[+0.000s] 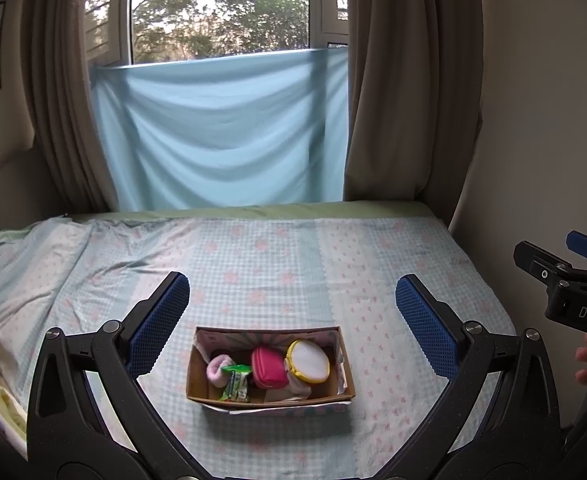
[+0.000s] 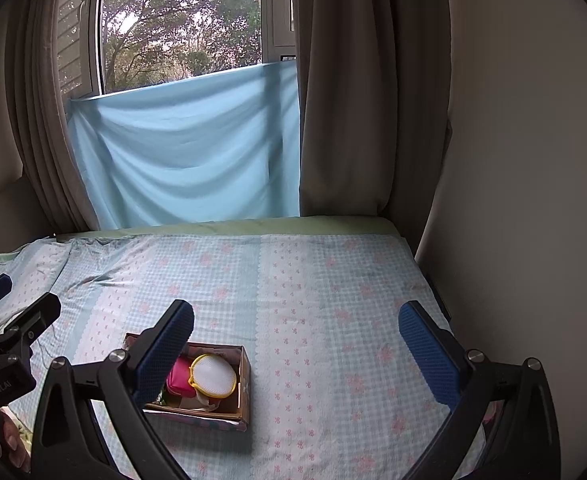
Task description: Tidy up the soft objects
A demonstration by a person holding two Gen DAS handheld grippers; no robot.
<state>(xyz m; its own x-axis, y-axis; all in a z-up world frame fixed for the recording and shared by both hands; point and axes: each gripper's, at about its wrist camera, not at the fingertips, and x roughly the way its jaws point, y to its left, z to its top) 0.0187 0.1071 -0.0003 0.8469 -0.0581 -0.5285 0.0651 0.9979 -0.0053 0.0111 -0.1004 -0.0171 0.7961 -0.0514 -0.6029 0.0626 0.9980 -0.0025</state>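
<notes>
We see a cardboard box [image 1: 270, 376] sitting on the bed [image 1: 277, 264], low and center in the left wrist view, lower left in the right wrist view [image 2: 242, 384]. Inside it: a pink pouch [image 1: 268, 367] in the middle, a yellow-rimmed white mesh pouch [image 1: 308, 361] touching it on the right side, a pink fuzzy item [image 1: 218, 368] on the left, and a green snack packet [image 1: 236, 383] lying over that fuzzy item. In the right wrist view we only make out the pink pouch [image 2: 179, 378] and the mesh pouch [image 2: 212, 375]; the rest is hidden behind a finger. Left gripper [image 1: 292, 312] is spread wide with nothing between its blue pads, held above the bed and framing the box from the near side, not touching it. Right gripper [image 2: 295, 340] is also spread wide and holding nothing, over bare checked sheet to the right of the box. Behind the bed hangs a light blue cloth [image 1: 221, 128] across the lower window, brown curtains [image 1: 389, 100] on both sides.
</notes>
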